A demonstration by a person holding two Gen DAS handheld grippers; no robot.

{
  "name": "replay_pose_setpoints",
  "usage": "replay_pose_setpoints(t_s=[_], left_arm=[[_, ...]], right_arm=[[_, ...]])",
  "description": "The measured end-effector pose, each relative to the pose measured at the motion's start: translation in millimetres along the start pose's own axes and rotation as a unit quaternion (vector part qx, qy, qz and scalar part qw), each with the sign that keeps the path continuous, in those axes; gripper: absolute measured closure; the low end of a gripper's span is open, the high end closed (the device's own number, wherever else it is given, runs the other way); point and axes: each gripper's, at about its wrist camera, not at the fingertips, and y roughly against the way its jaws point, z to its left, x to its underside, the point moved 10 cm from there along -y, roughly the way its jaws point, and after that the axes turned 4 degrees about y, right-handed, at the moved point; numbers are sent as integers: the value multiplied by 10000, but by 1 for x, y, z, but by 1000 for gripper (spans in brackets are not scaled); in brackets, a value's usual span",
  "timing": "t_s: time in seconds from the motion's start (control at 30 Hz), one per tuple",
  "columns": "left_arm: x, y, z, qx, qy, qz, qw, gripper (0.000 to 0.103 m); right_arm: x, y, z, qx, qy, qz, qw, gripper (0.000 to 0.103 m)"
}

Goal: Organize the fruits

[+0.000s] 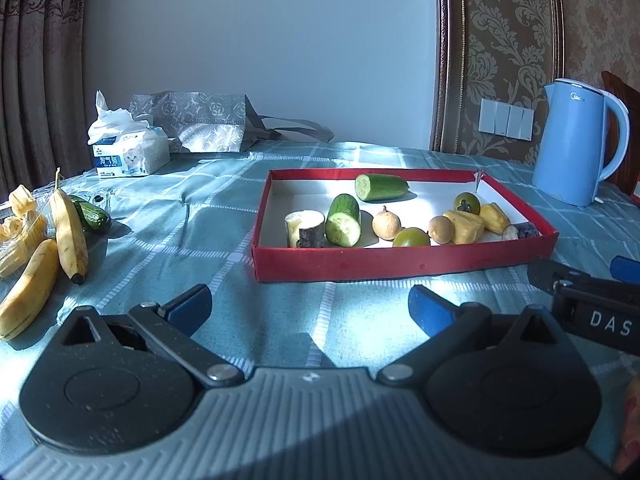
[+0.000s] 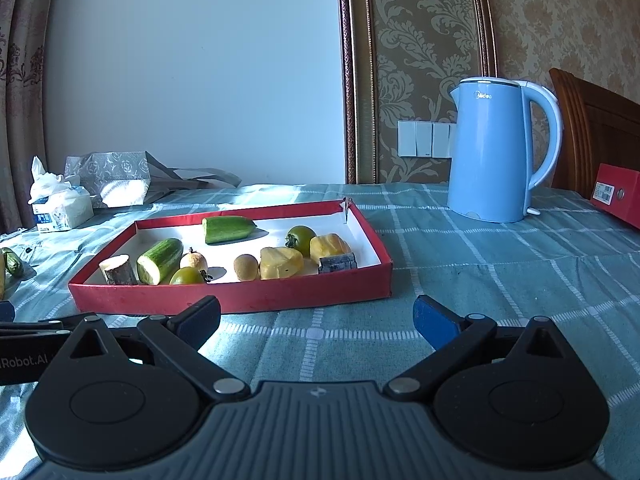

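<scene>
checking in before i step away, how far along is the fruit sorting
Partly done. The red tray already holds two cucumber halves, green tomatoes, small brown fruits and yellow pieces. Nothing is in hand: left gripper and right gripper both hover before the tray, jaws open and empty. Still outside, at the left: two bananas, a small cucumber and wrapped yellow pieces.

Hard sunlight from 9 o'clock; crisp shadows fall toward 3 o'clock on tablecloth [image 1: 224, 216]; fisheye bending at edges.
</scene>
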Motion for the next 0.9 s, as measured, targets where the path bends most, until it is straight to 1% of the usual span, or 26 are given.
replay_pose_setpoints(t_s=[0.4, 0.67, 0.9], left_arm=[[1, 0, -3, 25, -72, -5, 10000, 0], [3, -3, -4, 506, 141, 194, 9984, 0], [0, 2, -10, 401, -61, -36, 9992, 0]], right_arm=[[1, -1, 0, -4, -23, 26, 10000, 0], [1, -1, 0, 1, -22, 30, 10000, 0], [1, -1, 0, -1, -22, 26, 10000, 0]])
